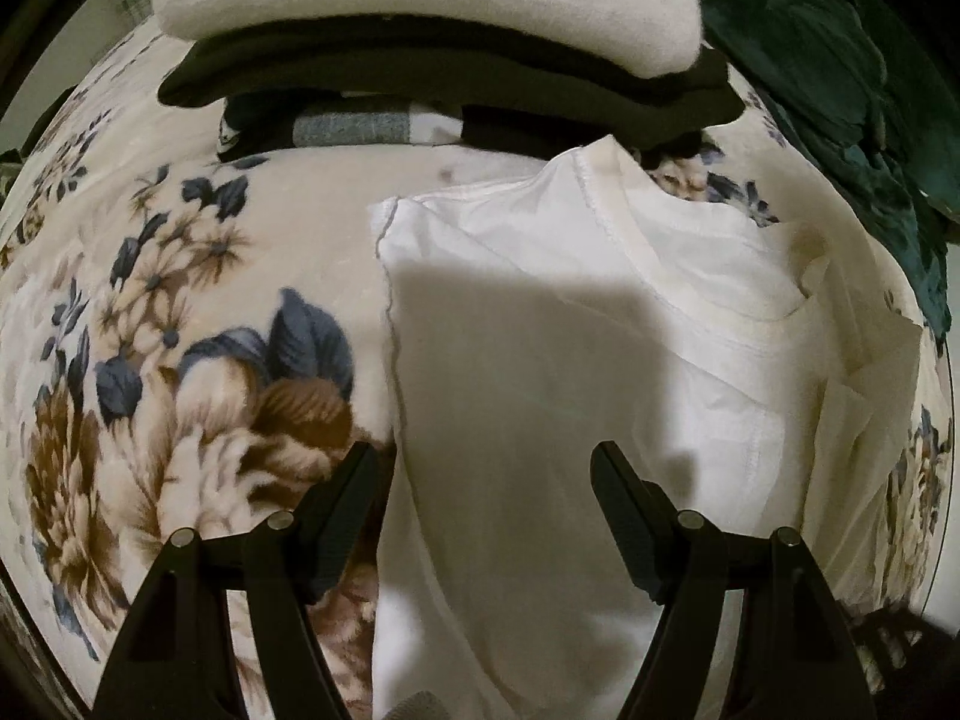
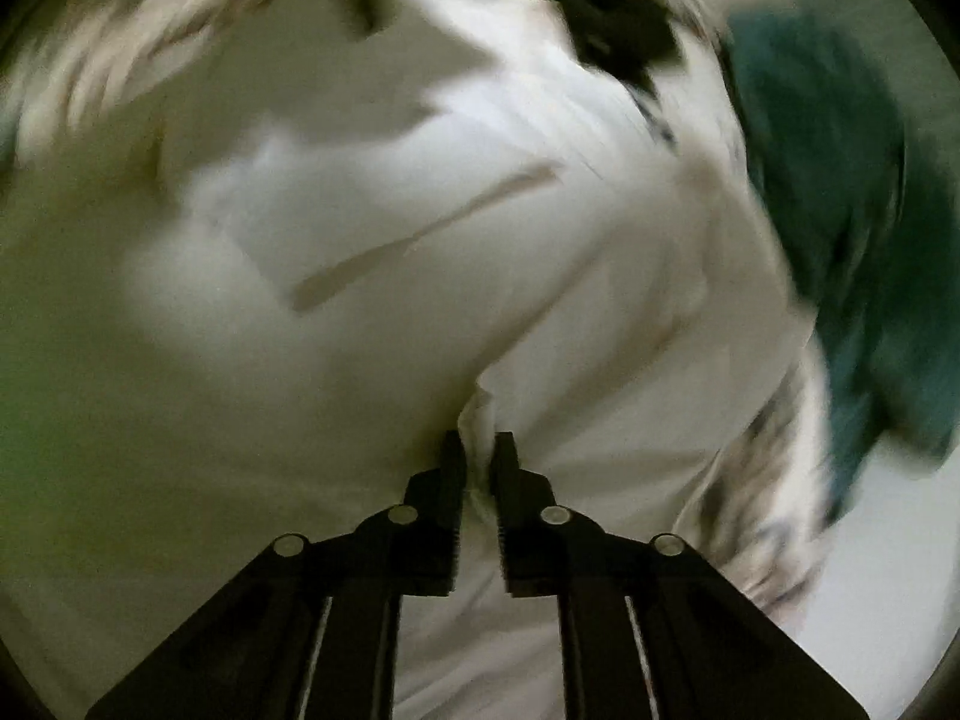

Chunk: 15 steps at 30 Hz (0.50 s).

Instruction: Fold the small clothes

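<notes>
A white garment (image 1: 540,360) lies partly folded on a floral blanket (image 1: 180,300). My left gripper (image 1: 486,462) is open and empty, hovering just above the garment's left edge. In the blurred right wrist view, my right gripper (image 2: 479,450) is shut on a pinched fold of the white garment (image 2: 420,240). The view is smeared by motion.
A stack of folded clothes, cream (image 1: 420,0) on top of black (image 1: 450,78), sits at the far side of the blanket. A dark green cloth (image 1: 840,90) lies at the right and also shows in the right wrist view (image 2: 840,180).
</notes>
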### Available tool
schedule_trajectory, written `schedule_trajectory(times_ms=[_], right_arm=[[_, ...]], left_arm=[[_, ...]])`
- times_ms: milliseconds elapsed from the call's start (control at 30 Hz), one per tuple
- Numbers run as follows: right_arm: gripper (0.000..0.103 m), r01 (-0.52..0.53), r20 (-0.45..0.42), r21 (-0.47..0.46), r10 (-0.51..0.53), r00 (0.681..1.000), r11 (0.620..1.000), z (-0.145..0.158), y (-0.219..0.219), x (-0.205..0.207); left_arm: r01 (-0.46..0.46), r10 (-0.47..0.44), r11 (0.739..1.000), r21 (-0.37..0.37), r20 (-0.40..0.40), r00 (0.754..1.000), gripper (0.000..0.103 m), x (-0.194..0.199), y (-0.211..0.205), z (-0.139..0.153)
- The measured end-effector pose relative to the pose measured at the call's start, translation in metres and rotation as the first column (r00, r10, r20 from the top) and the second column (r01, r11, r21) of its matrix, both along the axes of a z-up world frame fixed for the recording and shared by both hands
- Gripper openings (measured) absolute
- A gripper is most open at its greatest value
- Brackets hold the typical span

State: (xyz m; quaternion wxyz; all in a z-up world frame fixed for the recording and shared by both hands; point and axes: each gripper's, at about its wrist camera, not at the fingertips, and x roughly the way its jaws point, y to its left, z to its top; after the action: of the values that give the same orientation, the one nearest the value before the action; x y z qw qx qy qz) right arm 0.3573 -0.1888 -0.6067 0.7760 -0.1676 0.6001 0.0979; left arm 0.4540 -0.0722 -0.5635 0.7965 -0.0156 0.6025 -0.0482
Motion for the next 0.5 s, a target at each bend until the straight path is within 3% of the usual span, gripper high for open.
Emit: schedule_trajectory(times_ms=[67, 167, 267, 333, 400, 433, 467, 500], right_arm=[[0.044, 0.185, -0.031, 0.181, -0.182, 0.983, 0.966, 0.021, -0.033, 0.017], [0.053, 0.390, -0.076, 0.274, -0.384, 0.920, 0.879, 0.033, -0.069, 0.055], [0.053, 0.499, -0.150, 0.274, -0.477, 0.866, 0.822, 0.013, -0.081, 0.098], [0.052, 0.573, -0.216, 0.207, -0.535, 0.817, 0.793, -0.012, -0.083, 0.121], [0.039, 0.625, -0.234, 0.137, -0.588, 0.774, 0.768, -0.027, -0.085, 0.134], [0.016, 0.632, -0.211, 0.118, -0.602, 0.770, 0.766, -0.026, -0.083, 0.136], [0.009, 0.626, -0.189, 0.117, -0.601, 0.776, 0.771, -0.023, -0.080, 0.137], [0.008, 0.609, -0.167, 0.123, -0.588, 0.791, 0.784, -0.019, -0.074, 0.137]], left_arm=[[0.008, -0.008, 1.000, 0.007, 0.011, 1.000, 0.071, -0.002, 0.000, 0.002], [-0.009, 0.008, 1.000, 0.027, 0.021, 1.000, 0.071, -0.005, 0.002, 0.004], [-0.039, 0.039, 0.998, 0.048, 0.010, 0.999, 0.071, -0.009, 0.009, 0.000], [-0.057, 0.057, 0.997, 0.044, -0.002, 0.998, 0.071, -0.012, 0.014, -0.003], [-0.067, 0.067, 0.997, 0.044, -0.006, 0.998, 0.071, -0.014, 0.017, -0.005], [-0.071, 0.071, 0.997, 0.044, -0.003, 0.997, 0.071, -0.016, 0.020, -0.006], [-0.074, 0.074, 0.996, 0.043, 0.000, 0.997, 0.071, -0.017, 0.021, -0.006], [-0.078, 0.078, 0.996, 0.037, 0.003, 0.997, 0.071, -0.018, 0.022, -0.006]])
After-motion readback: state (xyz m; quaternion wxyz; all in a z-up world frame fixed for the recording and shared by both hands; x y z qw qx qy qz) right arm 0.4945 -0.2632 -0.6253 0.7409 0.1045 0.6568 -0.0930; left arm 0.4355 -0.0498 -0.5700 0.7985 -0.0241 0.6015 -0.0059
